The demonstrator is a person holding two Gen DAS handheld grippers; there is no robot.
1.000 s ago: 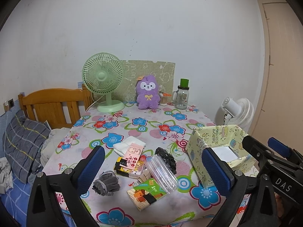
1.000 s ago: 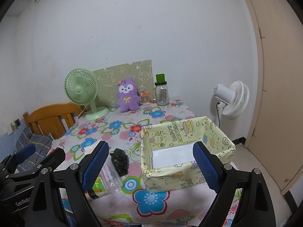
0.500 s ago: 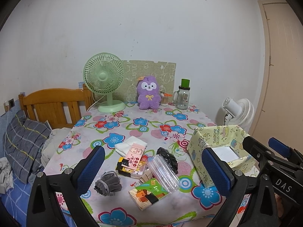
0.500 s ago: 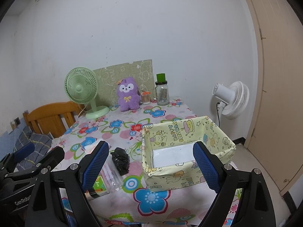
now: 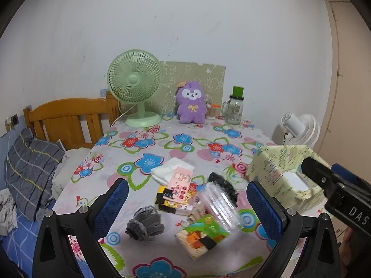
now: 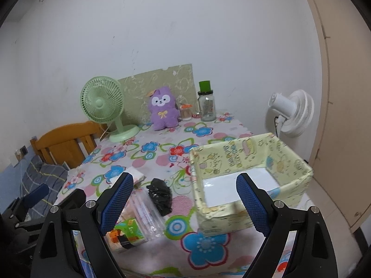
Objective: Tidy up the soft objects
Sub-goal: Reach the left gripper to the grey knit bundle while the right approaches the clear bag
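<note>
Bench (image 5: 162,125), floral cloth, as I see it from both wrist views.

Left hand-held gripper (image 5: 185,206): jaws spread wide, nothing between the pads, held above the near edge of the bench over the clutter.

Right hand-held gripper (image 6: 185,201): jaws spread wide, nothing pinched, held above the near edge facing the box.

Box (image 6: 289,157): yellow printed fabric, open top, white floor, on the right side of the bench; nothing in it that I can see.

Grey pouch (image 5: 145,223): soft, with drawstring, near the front edge, left of the clutter.

White cloth (image 5: 165,170): folded, behind the clutter, partly under a pink card (image 5: 182,181).

Black bundle (image 6: 160,193): crumpled, between the clutter and the box, touching a clear packet (image 5: 220,205).

Green carton (image 5: 200,236): front of the clutter, just beside the clear packet.

Plush (image 5: 191,105): purple, upright at the back against a green board (image 5: 215,81).

Green fan (image 5: 134,85): back left, beside the plush.

Jar (image 5: 235,110): glass, green lid, back right.

White fan (image 6: 289,112): off the bench, right.

Bed (image 5: 30,162): left, wooden headboard, checked pillow.
</note>
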